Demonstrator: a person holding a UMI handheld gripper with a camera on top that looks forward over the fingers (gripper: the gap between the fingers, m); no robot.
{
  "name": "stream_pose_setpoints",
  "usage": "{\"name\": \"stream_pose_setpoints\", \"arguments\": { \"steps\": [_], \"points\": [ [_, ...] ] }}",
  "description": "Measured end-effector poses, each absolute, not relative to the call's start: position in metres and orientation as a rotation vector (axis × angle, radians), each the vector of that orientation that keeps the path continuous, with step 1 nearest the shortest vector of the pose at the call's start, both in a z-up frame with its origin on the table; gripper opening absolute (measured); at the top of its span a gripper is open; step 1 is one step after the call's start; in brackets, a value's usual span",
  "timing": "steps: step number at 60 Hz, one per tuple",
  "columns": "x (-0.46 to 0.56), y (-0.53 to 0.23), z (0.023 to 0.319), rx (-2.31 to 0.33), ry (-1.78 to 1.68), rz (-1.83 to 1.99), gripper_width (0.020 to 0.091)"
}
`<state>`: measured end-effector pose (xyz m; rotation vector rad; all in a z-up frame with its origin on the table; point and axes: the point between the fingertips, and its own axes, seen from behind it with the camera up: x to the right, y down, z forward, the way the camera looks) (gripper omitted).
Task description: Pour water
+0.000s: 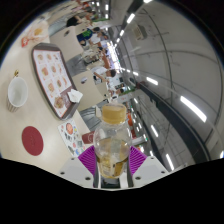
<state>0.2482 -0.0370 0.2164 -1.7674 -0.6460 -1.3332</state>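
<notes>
Claw (112, 160) pinching clear bottle (112, 140), purple pads (88, 157) pressed against both sides.

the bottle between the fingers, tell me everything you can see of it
The bottle is clear, plastic by the look, with a rounded body, a narrower neck and a light cap on top. It holds a yellowish liquid and stands upright. The gripper has its purple pads against both sides of the lower body, and the table lies beyond it.

Bottle (112, 140): base hidden between the purple pads (88, 158), contents unclear. Menu board (51, 72) at far left: print too small to read. People (88, 30) at far end (faces and number indistinct), blurred together.
</notes>
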Motion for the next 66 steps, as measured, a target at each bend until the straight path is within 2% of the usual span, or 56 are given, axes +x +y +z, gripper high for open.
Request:
{"name": "stream_pose_setpoints", "arguments": {
  "steps": [8, 17, 23, 28, 32, 40, 48, 53, 58, 66],
  "points": [
    [0.18, 0.004, 0.209, -1.529, -1.041, -1.574, 0.0381],
    [0.14, 0.028, 0.158, -1.335, -1.421, -1.707, 0.0381],
    [0.128, 0.028, 0.135, -1.239, -1.591, -1.742, 0.038],
    [0.121, 0.027, 0.128, -1.212, -1.637, -1.737, 0.0382],
    [0.122, 0.023, 0.134, -1.213, -1.62, -1.72, 0.0381],
    [0.116, 0.018, 0.153, -1.394, -1.429, -1.518, 0.0382],
    [0.112, -0.004, 0.175, -1.66, -1.035, -1.093, 0.0382],
    [0.106, 0.005, 0.177, -1.797, -0.785, -0.844, 0.038],
    [0.114, -0.003, 0.163, -1.92, -0.541, -0.594, 0.0381],
    [0.123, -0.013, 0.121, -2.048, -0.205, -0.266, 0.0382]
  ]
}}
